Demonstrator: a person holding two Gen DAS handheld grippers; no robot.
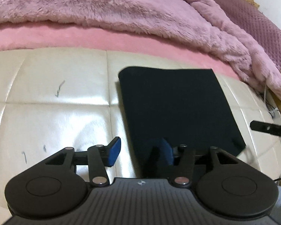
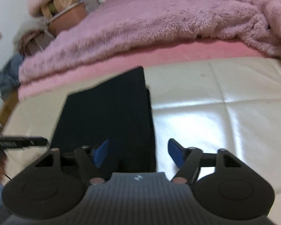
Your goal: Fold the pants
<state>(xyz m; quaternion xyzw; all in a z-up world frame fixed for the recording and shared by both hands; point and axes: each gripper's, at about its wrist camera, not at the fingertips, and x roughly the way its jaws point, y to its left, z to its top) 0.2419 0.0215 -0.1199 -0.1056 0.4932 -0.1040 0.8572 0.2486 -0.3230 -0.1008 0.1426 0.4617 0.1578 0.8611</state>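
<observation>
The black pants [image 1: 178,108] lie folded into a flat rectangle on a cream quilted leather surface [image 1: 56,97]. My left gripper [image 1: 140,152] is open at the near left corner of the pants. Its left blue pad hangs over the cream surface and its right one over the dark cloth, and nothing is pinched. In the right wrist view the pants [image 2: 106,112] fill the centre left. My right gripper [image 2: 138,153] is open astride their near right edge, left pad over cloth, right pad over the cream surface. Each view shows a black finger of the other gripper at its side edge.
A fluffy pink blanket [image 1: 121,9] and a pink sheet [image 1: 84,37] lie just beyond the cream surface. A quilted mauve cushion [image 1: 252,18] is at the far right. Boxes, bags and clothes [image 2: 61,9] are piled at the far left of the right wrist view.
</observation>
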